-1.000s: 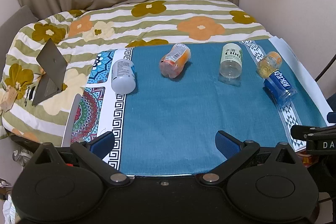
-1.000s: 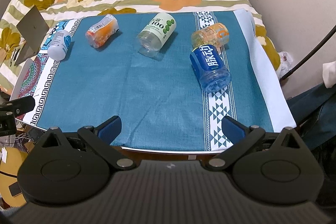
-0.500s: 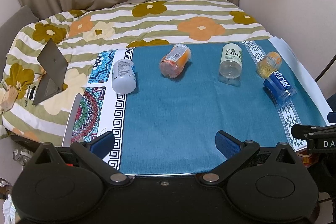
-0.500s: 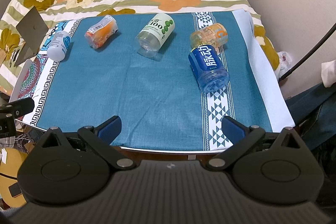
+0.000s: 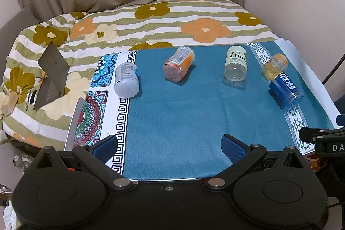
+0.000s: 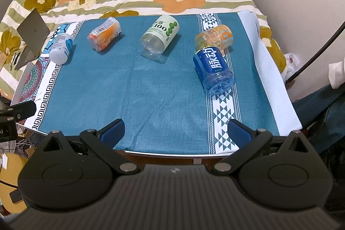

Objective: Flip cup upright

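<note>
Several cut-bottle cups lie on their sides on a blue cloth (image 6: 151,89): a white one (image 5: 126,79) (image 6: 61,47) at the left, an orange-labelled one (image 5: 179,67) (image 6: 105,36), a clear one with a pale green label (image 5: 235,66) (image 6: 160,39), a small orange one (image 5: 275,66) (image 6: 214,37) and a blue one (image 5: 285,87) (image 6: 213,69) at the right. My left gripper (image 5: 169,148) is open and empty at the cloth's near edge. My right gripper (image 6: 175,132) is open and empty at the near edge, in front of the blue cup.
The cloth covers a small table (image 6: 172,153) against a bed with a flowered quilt (image 5: 194,21). An open grey laptop (image 5: 51,77) rests on the quilt at the left. A wall (image 6: 301,3) stands at the right. Curtains hang behind.
Both grippers have drifted only slightly; the right wrist view has edged a little closer to the cups. Nothing on the cloth has moved.
</note>
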`<state>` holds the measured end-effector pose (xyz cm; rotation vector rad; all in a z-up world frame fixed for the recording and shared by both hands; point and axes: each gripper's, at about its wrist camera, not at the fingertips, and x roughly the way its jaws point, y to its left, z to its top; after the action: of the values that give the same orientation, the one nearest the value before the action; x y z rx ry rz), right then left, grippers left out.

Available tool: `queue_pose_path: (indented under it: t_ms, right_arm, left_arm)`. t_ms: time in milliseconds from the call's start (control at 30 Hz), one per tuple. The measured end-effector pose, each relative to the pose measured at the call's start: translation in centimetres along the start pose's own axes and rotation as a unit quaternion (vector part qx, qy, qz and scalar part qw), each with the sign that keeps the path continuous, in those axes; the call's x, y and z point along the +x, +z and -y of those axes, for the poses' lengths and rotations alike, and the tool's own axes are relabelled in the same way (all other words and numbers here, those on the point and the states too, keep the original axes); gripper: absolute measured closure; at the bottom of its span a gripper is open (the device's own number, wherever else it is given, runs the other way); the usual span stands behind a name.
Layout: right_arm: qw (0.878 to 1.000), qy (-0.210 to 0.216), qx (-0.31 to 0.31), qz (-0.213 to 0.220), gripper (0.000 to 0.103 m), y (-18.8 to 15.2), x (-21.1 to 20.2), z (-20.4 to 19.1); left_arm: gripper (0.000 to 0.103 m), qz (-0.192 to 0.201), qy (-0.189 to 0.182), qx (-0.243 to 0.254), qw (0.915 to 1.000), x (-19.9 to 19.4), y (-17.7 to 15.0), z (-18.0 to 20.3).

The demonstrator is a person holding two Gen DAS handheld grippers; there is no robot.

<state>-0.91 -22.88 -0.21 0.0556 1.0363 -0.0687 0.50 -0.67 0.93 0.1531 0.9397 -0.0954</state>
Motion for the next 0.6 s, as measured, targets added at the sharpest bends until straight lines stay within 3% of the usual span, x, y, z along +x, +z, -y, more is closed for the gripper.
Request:
queue_pose_path:
  t_ms: [400, 600]
  right_arm:
    - [1.0, 0.001, 0.002, 0.008, 0.0, 0.2, -0.4, 0.3]
    - [1.0, -0.002, 0.006, 0.015, 0.0, 0.9, -0.7, 1.6]
  left_arm:
    - [0.0, 0.006, -0.002, 0.008, 0.9999, -0.1, 0.7, 0.4]
    - [0.0, 0.003, -0.027, 0.026, 0.9993, 1.3, 3.8, 1.5]
